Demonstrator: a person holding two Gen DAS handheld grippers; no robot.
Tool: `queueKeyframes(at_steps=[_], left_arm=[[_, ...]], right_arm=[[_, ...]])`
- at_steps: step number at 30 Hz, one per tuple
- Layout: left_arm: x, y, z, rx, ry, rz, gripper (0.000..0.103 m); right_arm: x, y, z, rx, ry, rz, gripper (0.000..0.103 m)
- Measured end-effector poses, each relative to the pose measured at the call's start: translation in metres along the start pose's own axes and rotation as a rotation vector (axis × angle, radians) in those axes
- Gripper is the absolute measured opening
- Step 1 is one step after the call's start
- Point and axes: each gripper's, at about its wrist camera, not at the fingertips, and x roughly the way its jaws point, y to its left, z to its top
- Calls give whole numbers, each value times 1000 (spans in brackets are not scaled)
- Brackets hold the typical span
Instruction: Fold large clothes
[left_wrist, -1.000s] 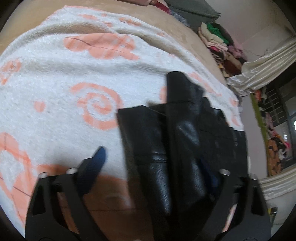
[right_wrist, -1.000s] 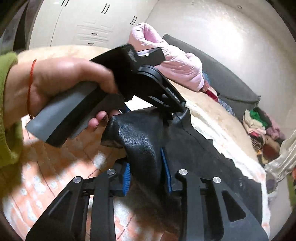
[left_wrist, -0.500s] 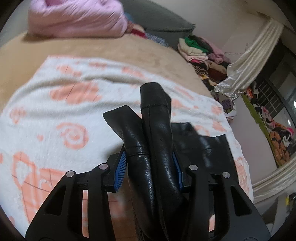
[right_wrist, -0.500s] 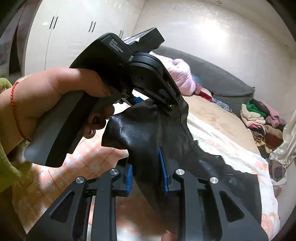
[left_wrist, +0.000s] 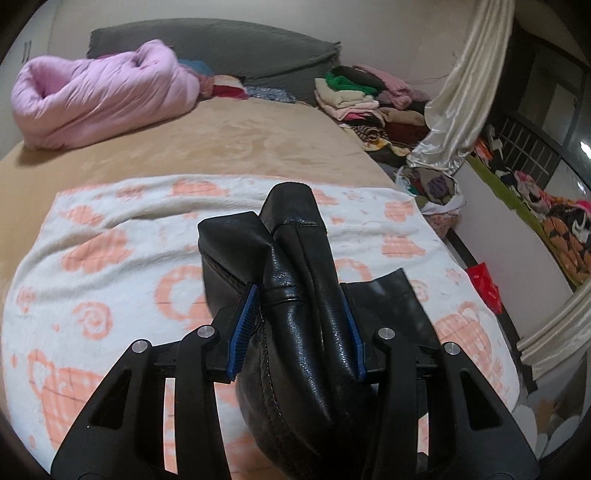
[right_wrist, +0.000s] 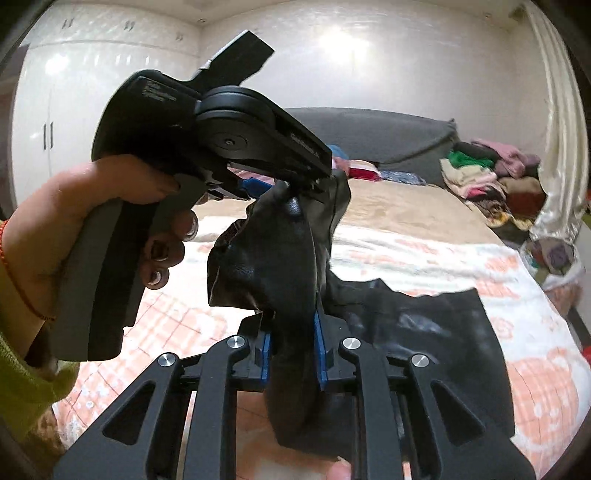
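Note:
A black leather garment (left_wrist: 299, 302) is bunched between the blue pads of my left gripper (left_wrist: 295, 325), which is shut on it and holds it above the bed. My right gripper (right_wrist: 291, 350) is shut on another bunch of the same black leather garment (right_wrist: 284, 273). The rest of it hangs down and trails onto the white and orange blanket (right_wrist: 424, 314). In the right wrist view the left gripper's body (right_wrist: 207, 136), held by a hand, sits just above and left of my right gripper, also on the garment.
The white and orange blanket (left_wrist: 110, 258) covers a tan bed (left_wrist: 221, 140). A pink quilt (left_wrist: 99, 92) and a grey headboard cushion (left_wrist: 221, 40) lie at the far end. Stacks of clothes (left_wrist: 365, 99) and a cream curtain (left_wrist: 461, 85) stand at the right.
My left gripper has closed on the black garment and both grippers have lifted it up off the blanket. The views have tilted up toward the far end of the bed.

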Motion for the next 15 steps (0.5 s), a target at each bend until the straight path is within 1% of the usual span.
queueKeyframes(at_steps=[8, 15], left_arm=[[19, -54, 1, 59, 21, -1, 40], [39, -88, -1, 93, 52, -3, 40]], right_arm=[[-22, -40, -18, 115, -10, -20, 15], [-27, -82, -37, 246, 3, -13, 15]])
